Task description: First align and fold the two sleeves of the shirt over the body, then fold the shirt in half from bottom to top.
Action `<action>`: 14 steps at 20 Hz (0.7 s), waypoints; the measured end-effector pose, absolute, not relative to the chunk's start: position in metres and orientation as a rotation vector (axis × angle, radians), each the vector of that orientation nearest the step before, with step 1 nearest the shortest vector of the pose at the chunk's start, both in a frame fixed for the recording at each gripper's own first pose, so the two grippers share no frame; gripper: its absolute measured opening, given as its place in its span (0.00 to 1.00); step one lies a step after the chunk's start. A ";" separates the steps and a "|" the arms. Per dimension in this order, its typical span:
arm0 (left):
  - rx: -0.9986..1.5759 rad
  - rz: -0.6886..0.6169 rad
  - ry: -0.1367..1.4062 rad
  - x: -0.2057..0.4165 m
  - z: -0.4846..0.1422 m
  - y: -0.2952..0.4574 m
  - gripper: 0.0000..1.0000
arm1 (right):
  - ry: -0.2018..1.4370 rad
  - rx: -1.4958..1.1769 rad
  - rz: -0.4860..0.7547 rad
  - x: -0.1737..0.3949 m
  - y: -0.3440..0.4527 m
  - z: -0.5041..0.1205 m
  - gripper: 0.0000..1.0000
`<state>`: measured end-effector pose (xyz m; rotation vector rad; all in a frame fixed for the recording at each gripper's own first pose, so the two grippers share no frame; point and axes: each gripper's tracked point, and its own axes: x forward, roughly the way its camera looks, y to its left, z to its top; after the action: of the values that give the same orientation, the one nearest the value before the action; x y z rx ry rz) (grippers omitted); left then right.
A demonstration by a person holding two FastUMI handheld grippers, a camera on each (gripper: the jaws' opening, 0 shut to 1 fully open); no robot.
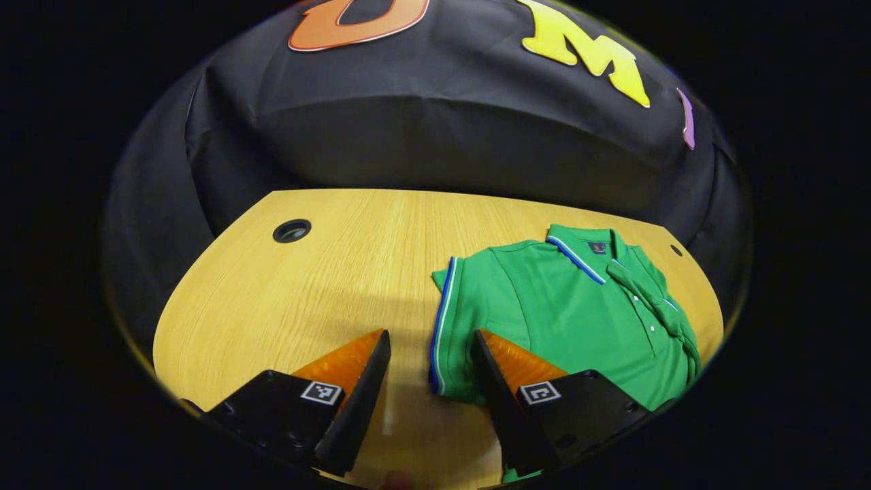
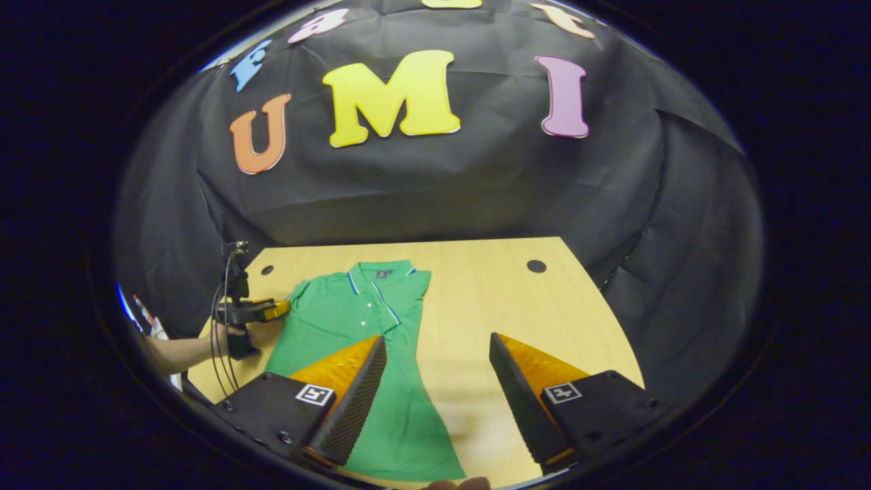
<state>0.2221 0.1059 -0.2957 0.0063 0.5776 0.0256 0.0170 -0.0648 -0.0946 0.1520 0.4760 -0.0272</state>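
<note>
Both jaws stand wide: left gripper (image 1: 431,347) astride the shirt's (image 1: 571,320) striped sleeve edge (image 1: 439,320), right gripper (image 2: 435,354) over its folded side. Shirt lies toward the desk's (image 2: 490,299) left edge; bare wood right.

Shirt: green short-sleeved polo shirt (image 1: 578,320) of soft matt knit cloth, with blue-and-white ribbed trim at collar and sleeve hem, and small glossy pale buttons.
Tabletop: pale yellow wooden tabletop (image 1: 326,286), smooth, with fine straight grain and a faint satin sheen.
Wall: black booth cloth (image 2: 476,190), matt, creased and draped.
Fingers: the right gripper's fingers (image 2: 354,401) have a finely ribbed, rough inner face; mounts of matt hard plastic.
</note>
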 end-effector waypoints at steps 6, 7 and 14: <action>0.038 0.039 0.562 0.224 -0.295 0.089 0.35 | 0.475 0.170 -0.026 0.015 -0.064 -0.095 0.96; 0.011 0.030 0.546 0.227 -0.293 0.088 0.22 | 0.470 0.168 -0.022 0.014 -0.063 -0.094 0.96; -0.082 -0.029 0.403 0.231 -0.243 0.079 0.02 | 0.439 0.163 -0.032 0.008 -0.066 -0.092 0.96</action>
<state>0.2308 0.0787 -0.2431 -0.0822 0.4031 -0.0288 0.0083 -0.0658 -0.0915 0.1626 0.4386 -0.0324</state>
